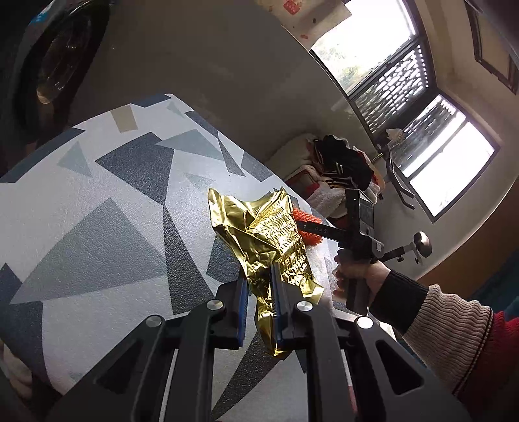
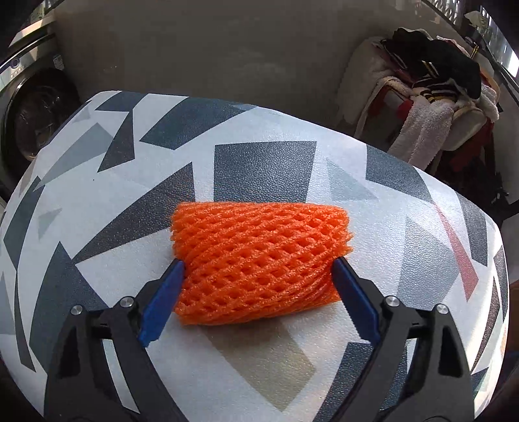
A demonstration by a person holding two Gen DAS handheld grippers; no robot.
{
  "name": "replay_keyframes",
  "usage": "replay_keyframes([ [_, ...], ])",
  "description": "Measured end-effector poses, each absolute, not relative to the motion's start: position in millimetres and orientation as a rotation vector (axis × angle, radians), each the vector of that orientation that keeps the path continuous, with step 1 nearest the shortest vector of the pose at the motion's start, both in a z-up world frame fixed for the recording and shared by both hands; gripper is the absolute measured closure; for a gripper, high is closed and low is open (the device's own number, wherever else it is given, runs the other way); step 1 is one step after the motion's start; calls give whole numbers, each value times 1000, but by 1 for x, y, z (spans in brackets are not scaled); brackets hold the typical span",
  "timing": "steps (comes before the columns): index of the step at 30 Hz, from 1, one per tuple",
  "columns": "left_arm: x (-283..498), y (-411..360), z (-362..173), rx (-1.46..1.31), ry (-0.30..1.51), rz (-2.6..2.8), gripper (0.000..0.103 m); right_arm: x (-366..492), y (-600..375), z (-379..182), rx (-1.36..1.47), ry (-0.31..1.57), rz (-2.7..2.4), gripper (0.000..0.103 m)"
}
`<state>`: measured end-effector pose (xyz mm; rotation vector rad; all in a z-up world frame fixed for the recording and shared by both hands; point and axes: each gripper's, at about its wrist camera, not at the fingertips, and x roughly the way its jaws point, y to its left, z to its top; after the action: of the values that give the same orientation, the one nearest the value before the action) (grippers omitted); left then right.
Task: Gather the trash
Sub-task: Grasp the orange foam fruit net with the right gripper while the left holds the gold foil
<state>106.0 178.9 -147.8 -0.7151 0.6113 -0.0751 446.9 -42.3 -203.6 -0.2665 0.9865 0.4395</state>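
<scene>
Gold foil wrapper, crumpled, is clamped at its near end between the pads of the left gripper, lying on the patterned table. The right gripper has its fingers spread, touching both ends of the orange foam net resting mid-table.

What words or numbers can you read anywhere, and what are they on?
"S E O": my best guess at the small pale marks on the black bar of the right gripper, seen from the left wrist camera; blurred.
Red sign on the white paper stuck on the wall: too small to read.
Control panel on the silver washing machine: too blurred.
Crumpled gold foil wrapper and orange foam net sleeve: no writing visible.
</scene>
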Motion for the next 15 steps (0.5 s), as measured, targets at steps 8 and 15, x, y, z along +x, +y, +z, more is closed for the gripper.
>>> replay_keyframes([
  [8,93,160,-141,-729,615,-102,90,399,-79,-183,-271,955,497,74],
  [15,72,145,-129,-706,623,-111,90,311,-116,-153,-192,876,577,74],
])
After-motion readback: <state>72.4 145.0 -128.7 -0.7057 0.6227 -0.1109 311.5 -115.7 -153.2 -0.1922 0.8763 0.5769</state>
